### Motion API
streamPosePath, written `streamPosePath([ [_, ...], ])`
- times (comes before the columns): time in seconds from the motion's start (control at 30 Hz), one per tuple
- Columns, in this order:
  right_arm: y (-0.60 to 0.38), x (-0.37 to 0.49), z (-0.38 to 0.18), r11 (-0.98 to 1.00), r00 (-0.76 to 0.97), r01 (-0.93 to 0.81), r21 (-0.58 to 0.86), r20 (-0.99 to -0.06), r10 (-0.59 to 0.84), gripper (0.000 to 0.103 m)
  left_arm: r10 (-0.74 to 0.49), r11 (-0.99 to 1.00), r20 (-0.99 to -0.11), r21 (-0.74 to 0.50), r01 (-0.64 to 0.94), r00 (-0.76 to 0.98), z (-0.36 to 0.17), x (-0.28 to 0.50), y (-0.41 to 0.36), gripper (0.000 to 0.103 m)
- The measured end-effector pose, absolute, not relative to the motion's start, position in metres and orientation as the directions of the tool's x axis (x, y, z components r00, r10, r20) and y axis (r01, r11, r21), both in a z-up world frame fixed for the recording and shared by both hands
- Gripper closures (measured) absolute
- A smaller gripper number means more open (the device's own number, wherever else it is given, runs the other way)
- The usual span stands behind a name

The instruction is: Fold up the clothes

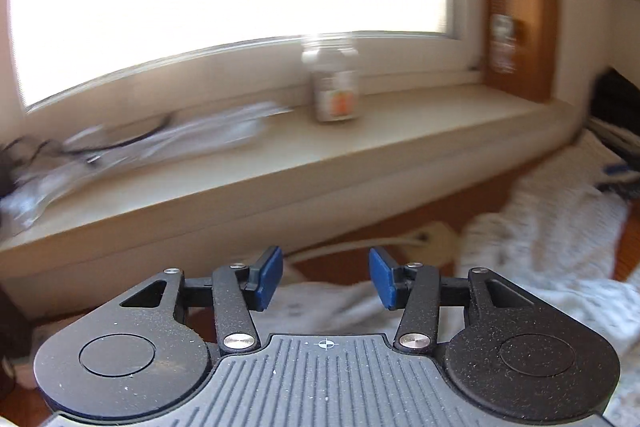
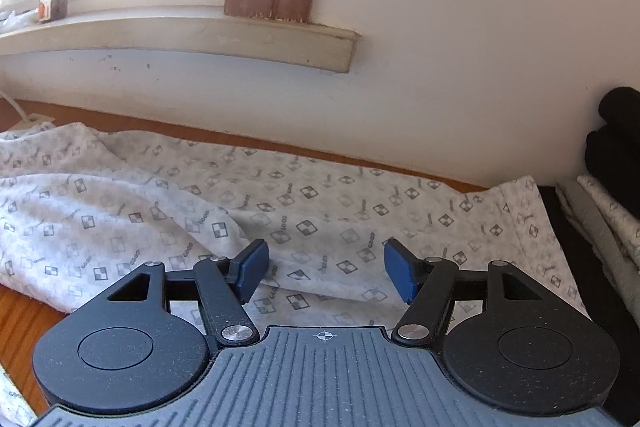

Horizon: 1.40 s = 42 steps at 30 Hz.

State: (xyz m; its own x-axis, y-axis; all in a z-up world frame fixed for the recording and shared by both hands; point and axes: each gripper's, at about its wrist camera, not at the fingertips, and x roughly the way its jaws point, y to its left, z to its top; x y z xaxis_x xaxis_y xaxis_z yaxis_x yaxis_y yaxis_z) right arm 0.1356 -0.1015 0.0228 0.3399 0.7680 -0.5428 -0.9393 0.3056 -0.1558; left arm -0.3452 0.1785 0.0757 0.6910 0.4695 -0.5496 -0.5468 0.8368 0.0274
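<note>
Surface: I see a wooden table (image 2: pixel 24 311) under my claws, a white wall (image 2: pixel 460 27) beyond.
Room: window sill (image 1: pixel 280 163) ahead of my left claw (image 1: pixel 326 277).
Around: blurred jar (image 1: pixel 334 83) on the sill; dark clothes (image 2: pixel 616 135) right of my right claw (image 2: pixel 326 273).
Garment: patterned cloth (image 2: pixel 200 195) spread beneath and ahead of both claws.
Claws: both parted, nothing between the pads, tilted downward.

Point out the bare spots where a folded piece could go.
Bare windowsill right of the bottle; left of the bottle it is cluttered. A bare wood strip runs between wall and patterned garment. The stacked clothes crowd the right.
</note>
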Motion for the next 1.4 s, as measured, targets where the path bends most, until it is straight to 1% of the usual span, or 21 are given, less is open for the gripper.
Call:
streamPosePath([
  [0.13,-0.101,0.132,0.023,0.3,0.347,-0.938,-0.176,-0.54,0.767,0.037,0.47,0.798,-0.616,-0.01,-0.603,0.632,0.056,-0.359,0.219,0.048],
  [0.2,-0.101,0.13,0.023,0.297,0.352,-0.936,-0.189,-0.539,0.765,0.037,0.458,0.792,-0.624,-0.038,-0.61,0.634,0.048,-0.363,0.231,0.047],
  [0.27,-0.101,0.129,0.023,0.296,0.353,-0.936,-0.194,-0.538,0.766,0.037,0.439,0.79,-0.618,-0.08,-0.608,0.652,0.043,-0.364,0.241,0.039],
  [0.4,-0.1,0.131,0.022,0.295,0.35,-0.937,-0.189,-0.539,0.766,0.036,0.372,0.786,-0.61,-0.195,-0.587,0.7,0.036,-0.364,0.258,0.04],
  [0.43,-0.1,0.131,0.022,0.295,0.35,-0.937,-0.189,-0.539,0.766,0.036,0.368,0.782,-0.607,-0.207,-0.587,0.704,0.036,-0.364,0.259,0.042],
  [0.5,-0.1,0.131,0.023,0.296,0.35,-0.936,-0.188,-0.54,0.765,0.036,0.369,0.78,-0.617,-0.201,-0.593,0.695,0.037,-0.365,0.252,0.066],
  [0.53,-0.1,0.132,0.023,0.295,0.35,-0.937,-0.188,-0.54,0.765,0.036,0.373,0.778,-0.625,-0.191,-0.598,0.686,0.037,-0.365,0.249,0.082],
  [0.57,-0.1,0.133,0.023,0.295,0.347,-0.938,-0.184,-0.541,0.766,0.036,0.386,0.78,-0.627,-0.17,-0.602,0.677,0.039,-0.365,0.244,0.089],
  [0.6,-0.101,0.133,0.024,0.294,0.345,-0.938,-0.18,-0.542,0.766,0.036,0.405,0.785,-0.619,-0.142,-0.603,0.673,0.041,-0.367,0.238,0.092],
  [0.67,-0.101,0.136,0.024,0.295,0.339,-0.94,-0.169,-0.544,0.767,0.036,0.455,0.783,-0.585,-0.097,-0.614,0.672,0.051,-0.373,0.225,0.093],
  [0.7,-0.102,0.138,0.025,0.297,0.336,-0.941,-0.162,-0.545,0.768,0.036,0.496,0.772,-0.546,-0.079,-0.631,0.675,0.061,-0.381,0.217,0.093],
  [0.83,-0.102,0.142,0.025,0.306,0.334,-0.941,-0.146,-0.551,0.765,0.036,0.692,0.669,-0.299,-0.075,-0.739,0.657,0.119,-0.433,0.191,0.093],
  [0.93,-0.102,0.144,0.025,0.307,0.33,-0.942,-0.137,-0.556,0.763,0.036,0.726,0.626,-0.336,-0.037,-0.779,0.6,0.13,-0.451,0.197,0.092],
  [1.0,-0.103,0.145,0.025,0.308,0.328,-0.942,-0.133,-0.557,0.763,0.036,0.716,0.613,-0.431,0.015,-0.79,0.548,0.118,-0.448,0.204,0.086],
  [1.03,-0.103,0.145,0.025,0.309,0.328,-0.942,-0.131,-0.557,0.763,0.036,0.721,0.608,-0.45,0.043,-0.793,0.528,0.111,-0.448,0.203,0.079],
  [1.07,-0.103,0.145,0.025,0.309,0.329,-0.942,-0.133,-0.557,0.763,0.036,0.724,0.603,-0.466,0.07,-0.795,0.508,0.104,-0.447,0.202,0.075],
  [1.1,-0.103,0.144,0.025,0.309,0.329,-0.942,-0.134,-0.557,0.763,0.036,0.724,0.602,-0.472,0.075,-0.795,0.504,0.1,-0.449,0.202,0.075],
  [1.13,-0.103,0.144,0.025,0.309,0.33,-0.941,-0.135,-0.556,0.763,0.036,0.723,0.6,-0.472,0.067,-0.797,0.504,0.098,-0.451,0.201,0.071],
  [1.17,-0.103,0.144,0.025,0.308,0.33,-0.942,-0.136,-0.556,0.763,0.036,0.724,0.599,-0.473,0.069,-0.798,0.502,0.097,-0.452,0.2,0.064],
  [1.27,-0.103,0.144,0.025,0.308,0.33,-0.942,-0.136,-0.556,0.763,0.036,0.714,0.625,-0.468,0.093,-0.775,0.52,0.097,-0.448,0.191,0.062],
  [1.4,-0.103,0.144,0.025,0.307,0.33,-0.942,-0.138,-0.556,0.763,0.035,0.628,0.731,-0.494,0.111,-0.673,0.601,0.095,-0.41,0.175,0.062],
])
